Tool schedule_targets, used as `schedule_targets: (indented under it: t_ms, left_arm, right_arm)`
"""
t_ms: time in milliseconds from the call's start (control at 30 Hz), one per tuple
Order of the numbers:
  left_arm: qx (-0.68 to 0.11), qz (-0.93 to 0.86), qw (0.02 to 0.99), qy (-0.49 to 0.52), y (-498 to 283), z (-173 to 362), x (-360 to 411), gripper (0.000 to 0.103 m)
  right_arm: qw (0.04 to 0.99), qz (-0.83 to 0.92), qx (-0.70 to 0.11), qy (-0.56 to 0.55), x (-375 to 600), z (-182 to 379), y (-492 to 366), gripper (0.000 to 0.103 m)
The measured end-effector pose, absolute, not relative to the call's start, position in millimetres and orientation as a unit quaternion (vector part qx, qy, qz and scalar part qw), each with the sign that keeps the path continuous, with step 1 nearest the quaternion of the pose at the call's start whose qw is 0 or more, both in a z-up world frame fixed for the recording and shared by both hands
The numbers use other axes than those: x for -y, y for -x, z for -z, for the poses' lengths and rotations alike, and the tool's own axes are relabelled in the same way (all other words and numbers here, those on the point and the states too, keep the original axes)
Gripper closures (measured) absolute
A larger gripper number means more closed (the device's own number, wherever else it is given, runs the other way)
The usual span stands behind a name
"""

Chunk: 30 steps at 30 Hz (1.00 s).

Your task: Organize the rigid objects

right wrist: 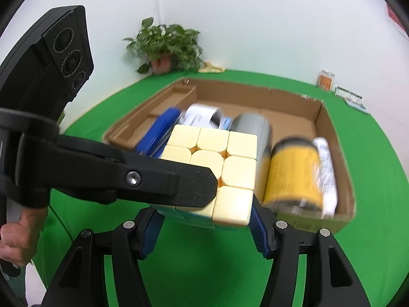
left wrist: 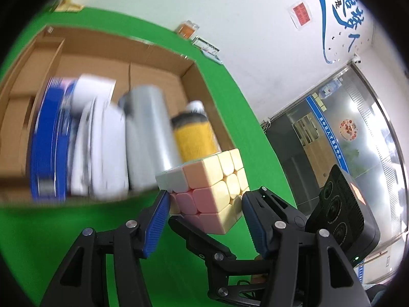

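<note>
Both grippers, left (left wrist: 205, 206) and right (right wrist: 204, 226), clamp our pastel puzzle cube (right wrist: 217, 168) above the cardboard box (right wrist: 332, 138); uneven pull could twist it loose.

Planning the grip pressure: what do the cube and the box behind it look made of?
Cube: looks like matte pastel plastic, with smooth rounded tiles and no glare. Box: brown corrugated cardboard, dull, with folded flaps and creased walls.

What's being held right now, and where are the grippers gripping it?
The puzzle cube is held by both grippers: the left gripper and right gripper each clamp opposite side faces of it, above the green table.
</note>
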<state>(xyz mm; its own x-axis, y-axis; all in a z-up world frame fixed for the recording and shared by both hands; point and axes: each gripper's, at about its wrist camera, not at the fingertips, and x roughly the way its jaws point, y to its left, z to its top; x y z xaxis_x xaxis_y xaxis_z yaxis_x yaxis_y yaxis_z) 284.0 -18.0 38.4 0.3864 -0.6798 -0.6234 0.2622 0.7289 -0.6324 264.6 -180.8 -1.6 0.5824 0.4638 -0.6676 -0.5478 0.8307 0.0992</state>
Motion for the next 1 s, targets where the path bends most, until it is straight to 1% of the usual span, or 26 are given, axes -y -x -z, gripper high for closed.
schedule_targets:
  t_ms: [133,200,267,333,400,433,467,533,600,633,667,733,800,833,900,1000]
  left_arm:
    - [-0.48,0.291,0.8,0.213,-313.8,-39.4,16.5,0.046]
    - [-0.489,0.282,0.797,0.213,-331.5,-33.8,16.8,0.051]
    - [-0.495,0.282,0.792,0.217,-345.2,-28.2,12.8,0.053]
    - [-0.504,0.289,0.78,0.232,-358.1,-21.3,14.1,0.053]
    - [-0.505,0.296,0.774,0.241,-362.0,-16.5,15.7,0.053]
    - [-0.5,0.292,0.78,0.238,-361.5,-16.8,16.8,0.053]
    - [-0.498,0.289,0.783,0.235,-360.6,-17.4,17.0,0.053]
    - [-0.494,0.284,0.787,0.235,-357.1,-20.8,14.8,0.053]
    - [-0.478,0.267,0.807,0.224,-346.9,-30.0,9.3,0.053]
    - [-0.463,0.258,0.82,0.214,-338.8,-36.3,6.8,0.053]
    - [-0.447,0.249,0.836,0.199,-328.2,-43.2,4.8,0.049]
    - [-0.405,0.226,0.871,0.163,-302.9,-56.9,2.3,0.044]
    - [-0.354,0.168,0.915,0.098,-265.9,-68.8,1.5,0.022]
    - [-0.331,0.14,0.93,0.071,-249.7,-72.1,1.5,0.019]
    - [-0.283,0.076,0.956,0.004,-211.0,-76.7,2.7,0.017]
    - [-0.255,0.007,0.965,-0.054,-172.4,-73.7,2.3,0.012]
  right_arm:
    - [0.88,-0.285,-0.379,0.019,187.7,-3.8,-309.6,0.044]
    - [0.869,-0.289,-0.402,0.002,188.9,3.1,-336.5,0.044]
    - [0.86,-0.291,-0.418,-0.015,190.2,15.3,-358.4,0.044]
    - [0.853,-0.285,-0.436,-0.026,196.2,27.3,-371.4,0.043]
    - [0.858,-0.276,-0.431,-0.029,204.0,27.2,-372.6,0.043]
    - [0.862,-0.274,-0.425,-0.027,207.8,25.6,-367.2,0.038]
    - [0.866,-0.269,-0.42,-0.023,210.1,24.2,-365.2,0.029]
    - [0.88,-0.259,-0.397,-0.011,215.9,13.8,-352.6,0.023]
    - [0.893,-0.252,-0.373,0.004,222.4,3.5,-338.2,0.019]
    - [0.897,-0.247,-0.365,0.009,226.4,-0.5,-329.5,0.013]
    - [0.905,-0.236,-0.353,0.016,230.4,-3.8,-318.6,0.007]
    - [0.912,-0.227,-0.34,0.025,238.0,-6.9,-300.9,0.004]
    - [0.916,-0.211,-0.338,0.041,241.0,-2.2,-280.1,0.003]
    - [0.919,-0.2,-0.337,0.051,240.6,1.6,-268.7,0.002]
    - [0.922,-0.187,-0.334,0.063,238.9,5.9,-247.1,0.002]
    - [0.925,-0.174,-0.332,0.063,232.5,11.0,-217.3,0.002]
